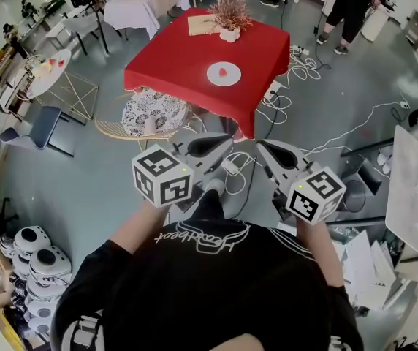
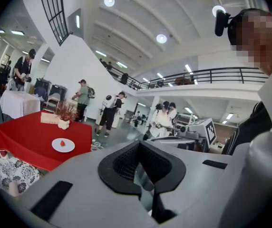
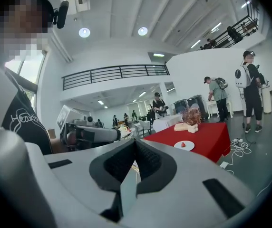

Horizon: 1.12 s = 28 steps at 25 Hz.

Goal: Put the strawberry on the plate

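A small red strawberry (image 1: 224,71) lies on a white plate (image 1: 215,77) on a red-clothed table (image 1: 172,57), well ahead of me across the floor. The strawberry (image 2: 62,143) and plate (image 2: 69,147) also show in the left gripper view, and the strawberry (image 3: 182,145) on its plate (image 3: 188,147) in the right gripper view. I hold both grippers close to my chest, far from the table. My left gripper (image 1: 223,142) (image 2: 138,144) is shut with nothing in it. My right gripper (image 1: 262,148) (image 3: 135,140) is shut and empty too.
A dried plant in a white vase (image 1: 229,13) and a tan box stand at the table's far side. A wicker chair with a patterned cushion (image 1: 153,113) sits at its near left. Cables (image 1: 289,101) trail over the floor on the right. People stand beyond the table.
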Motion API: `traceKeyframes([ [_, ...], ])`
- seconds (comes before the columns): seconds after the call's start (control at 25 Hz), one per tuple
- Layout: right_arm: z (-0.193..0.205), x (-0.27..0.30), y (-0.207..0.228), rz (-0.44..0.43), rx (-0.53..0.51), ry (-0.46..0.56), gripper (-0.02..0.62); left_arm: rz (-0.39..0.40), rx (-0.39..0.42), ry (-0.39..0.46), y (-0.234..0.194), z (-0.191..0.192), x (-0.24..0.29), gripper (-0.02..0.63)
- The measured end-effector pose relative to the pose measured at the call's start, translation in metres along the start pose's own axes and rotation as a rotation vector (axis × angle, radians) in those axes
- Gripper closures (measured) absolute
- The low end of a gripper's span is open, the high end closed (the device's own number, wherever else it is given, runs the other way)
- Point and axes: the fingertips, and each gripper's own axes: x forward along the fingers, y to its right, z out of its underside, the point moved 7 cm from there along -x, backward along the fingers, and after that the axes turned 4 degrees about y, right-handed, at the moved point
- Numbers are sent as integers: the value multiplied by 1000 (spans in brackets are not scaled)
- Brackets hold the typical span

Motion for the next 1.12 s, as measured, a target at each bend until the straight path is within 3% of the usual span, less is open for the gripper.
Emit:
traceKeyframes([
  [1.12,10,-33,-6,23,5,8,588,-7,-10,-15,28,10,5,600],
])
